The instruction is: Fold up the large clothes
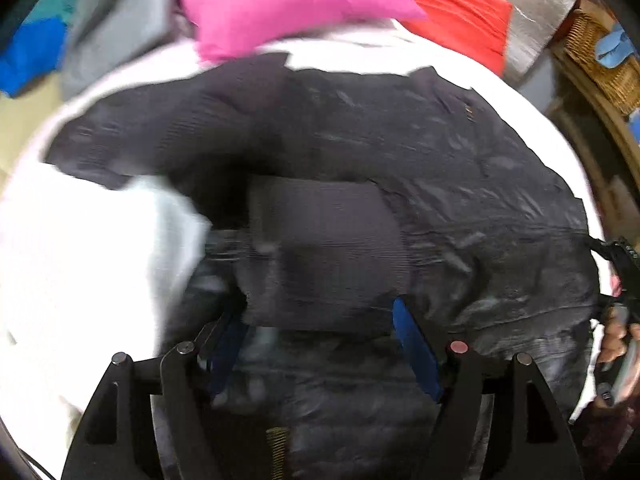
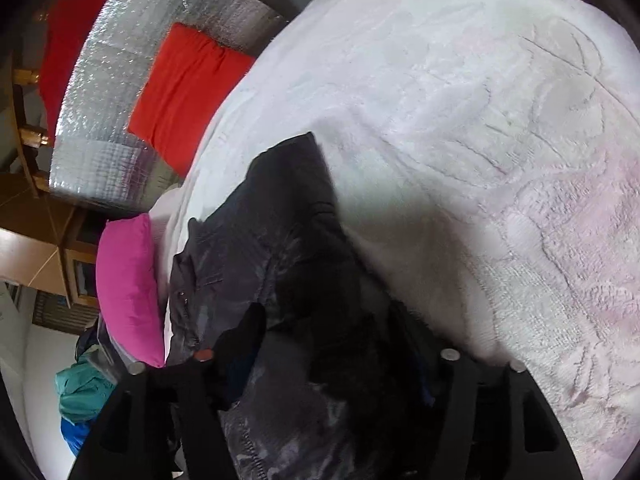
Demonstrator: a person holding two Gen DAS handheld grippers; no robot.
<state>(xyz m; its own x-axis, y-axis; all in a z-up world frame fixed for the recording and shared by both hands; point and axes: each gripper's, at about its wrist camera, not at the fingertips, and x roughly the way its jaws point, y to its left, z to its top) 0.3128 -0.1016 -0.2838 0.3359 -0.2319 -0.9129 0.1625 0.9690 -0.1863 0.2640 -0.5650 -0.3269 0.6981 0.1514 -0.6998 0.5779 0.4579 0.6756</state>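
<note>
A large black puffer jacket [image 1: 440, 184] lies spread on a white textured bedspread [image 1: 80, 260]. In the left wrist view my left gripper [image 1: 320, 320] has its blue-padded fingers [image 1: 412, 344] spread apart, with a ribbed dark cuff or hem of the jacket [image 1: 328, 248] lying between them; the view is motion-blurred. In the right wrist view the jacket [image 2: 272, 240] bunches up between the black fingers of my right gripper [image 2: 320, 360], and the fabric hides the fingertips. The right gripper and the hand holding it show at the right edge of the left wrist view [image 1: 620, 300].
A pink pillow [image 1: 280, 4] and a red pillow [image 1: 456, 12] lie at the head of the bed against a silver quilted panel [image 2: 120, 80]. A wicker basket [image 1: 600, 52] stands to the right. Blue and teal clothes [image 2: 80, 400] are piled beyond the pink pillow.
</note>
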